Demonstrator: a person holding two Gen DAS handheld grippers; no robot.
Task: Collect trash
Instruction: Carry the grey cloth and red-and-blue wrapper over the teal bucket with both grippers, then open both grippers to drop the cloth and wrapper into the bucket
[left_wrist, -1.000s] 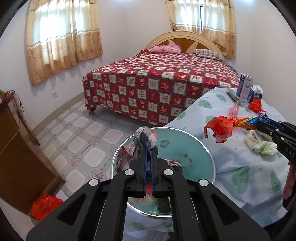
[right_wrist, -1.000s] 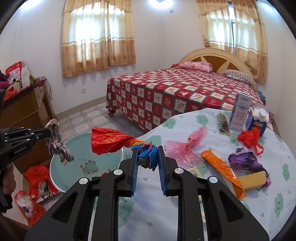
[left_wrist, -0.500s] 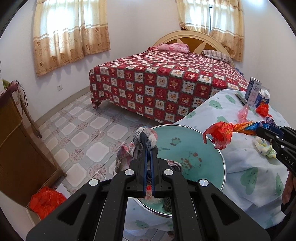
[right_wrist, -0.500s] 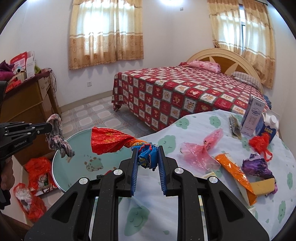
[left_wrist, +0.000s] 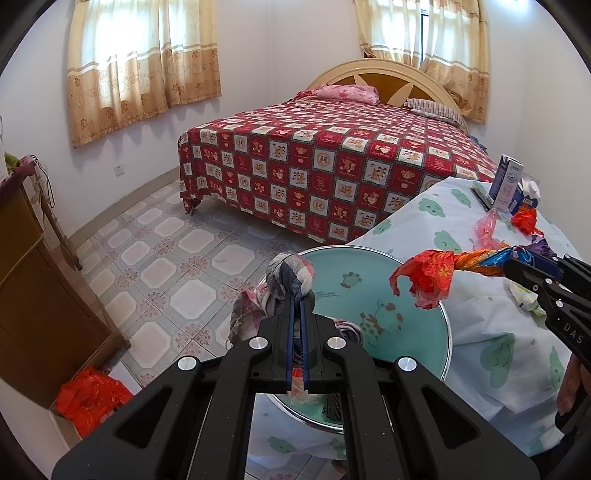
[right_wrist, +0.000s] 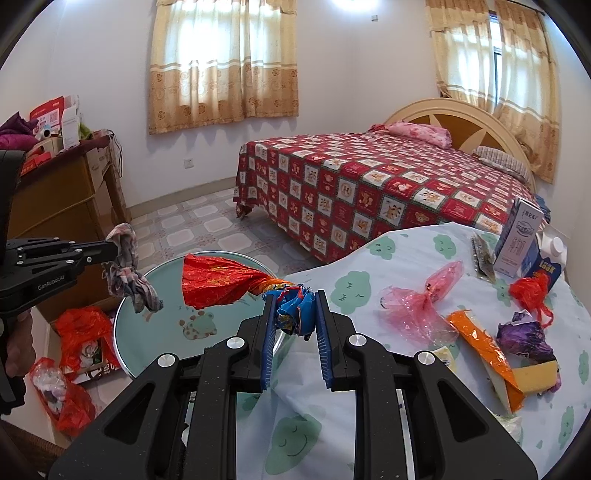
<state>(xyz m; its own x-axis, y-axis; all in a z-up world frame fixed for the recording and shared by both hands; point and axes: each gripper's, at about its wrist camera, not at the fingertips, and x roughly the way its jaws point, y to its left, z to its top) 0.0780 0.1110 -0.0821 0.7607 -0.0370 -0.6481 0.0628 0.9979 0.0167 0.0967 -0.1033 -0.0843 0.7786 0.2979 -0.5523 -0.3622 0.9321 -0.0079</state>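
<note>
- Since a second ago, both hands have slid a bit toward the bed end of the table, so the round green bowl (left_wrist: 388, 280) now sits lower and closer under the wrapper.
- Nothing on the table has changed places, and both grips look the same as before.
- Far left on the floor, red plastic bags (right_wrist: 79, 332) lie by the wooden cabinet (right_wrist: 55, 199).
- Next, the left gripper (left_wrist: 297, 295) is squeezed tight on a checked rag (left_wrist: 290, 275), which hangs over the bowl's near edge.
- Its side reads "GenRobot.AI" in the right wrist view.
- In the middle, the right gripper (right_wrist: 295, 310) pinches the blue end of a twisted wrapper (right_wrist: 221, 282).
- The wrapper's red end sticks out in the air above the bowl.
- That gripper's side shows the letters "DAS".
- To the right, the table (right_wrist: 369, 424) has a cloth with green smiling clouds.
- More trash lies there: a pink bag (right_wrist: 421, 302), an orange wrapper (right_wrist: 484, 343), a purple wrapper (right_wrist: 524, 336).
- Far right stands a tall carton (right_wrist: 517, 240); its writing is too small to read.
</note>
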